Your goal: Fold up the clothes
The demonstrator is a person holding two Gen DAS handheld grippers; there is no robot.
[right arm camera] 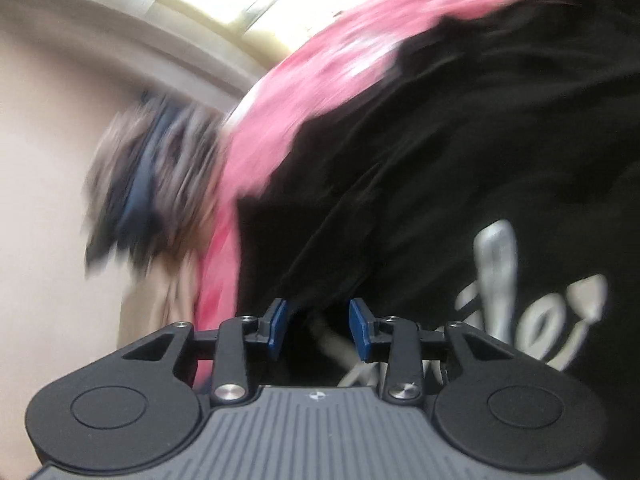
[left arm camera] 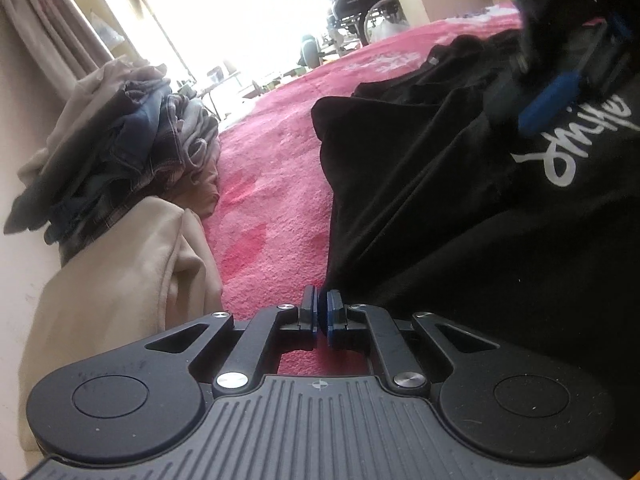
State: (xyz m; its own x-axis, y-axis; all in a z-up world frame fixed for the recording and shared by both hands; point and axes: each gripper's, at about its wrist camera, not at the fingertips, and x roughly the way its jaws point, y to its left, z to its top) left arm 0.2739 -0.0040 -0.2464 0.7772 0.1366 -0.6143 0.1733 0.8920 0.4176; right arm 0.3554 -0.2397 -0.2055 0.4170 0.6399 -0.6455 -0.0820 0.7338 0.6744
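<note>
A black T-shirt [left arm camera: 460,208] with white lettering lies spread on a pink bedspread [left arm camera: 272,184]. My left gripper [left arm camera: 322,312] is shut on the shirt's near left edge, and creases fan out from the pinch. In the left wrist view my right gripper [left arm camera: 536,110] hangs blurred over the shirt's lettering at the upper right. The right wrist view is smeared. It shows the right gripper [right arm camera: 318,330] open just above the black T-shirt [right arm camera: 420,152], its blue pads well apart with only fabric below them.
A heap of crumpled clothes [left arm camera: 120,148] and a folded beige garment [left arm camera: 120,280] lie on the left against a pale wall. Curtains [left arm camera: 44,32] hang behind the heap. A wheelchair [left arm camera: 368,4] stands far off in the bright room.
</note>
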